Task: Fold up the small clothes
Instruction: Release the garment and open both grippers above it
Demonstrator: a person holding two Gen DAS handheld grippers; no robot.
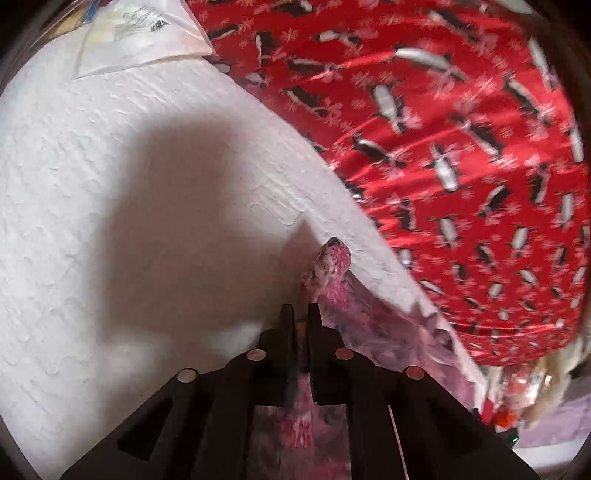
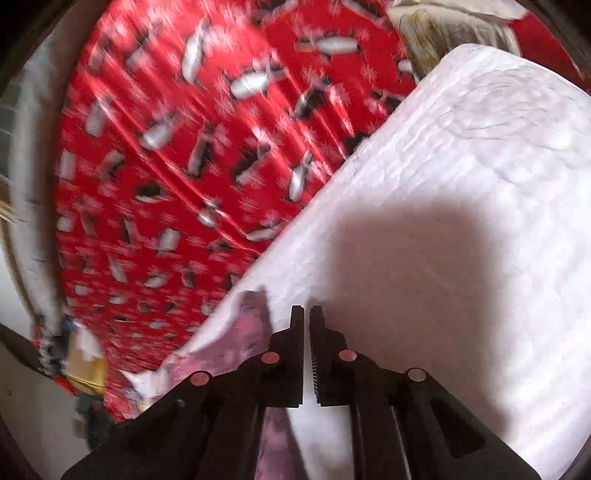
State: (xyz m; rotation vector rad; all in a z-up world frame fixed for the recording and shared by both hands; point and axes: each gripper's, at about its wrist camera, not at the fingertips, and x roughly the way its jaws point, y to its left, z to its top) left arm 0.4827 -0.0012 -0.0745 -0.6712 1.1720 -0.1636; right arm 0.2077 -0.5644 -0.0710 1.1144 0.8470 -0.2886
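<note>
A small pink-and-white patterned garment [image 1: 332, 266] is pinched in my left gripper [image 1: 299, 310]; its cloth runs between the shut black fingers and bunches just past the tips, over a white textured cloth [image 1: 129, 184]. In the right wrist view, my right gripper [image 2: 306, 314] has its fingers nearly together, and pale cloth [image 2: 306, 421] shows between them lower down. The same pink garment [image 2: 247, 325] hangs just left of the right fingers. What the right fingers hold is unclear.
A red sheet with a black-and-white penguin print [image 1: 443, 147] covers the surface beside the white cloth; it also shows in the right wrist view [image 2: 184, 166]. A clear plastic packet [image 1: 140, 33] lies at the top left. Cluttered items [image 2: 81, 365] sit at the lower left edge.
</note>
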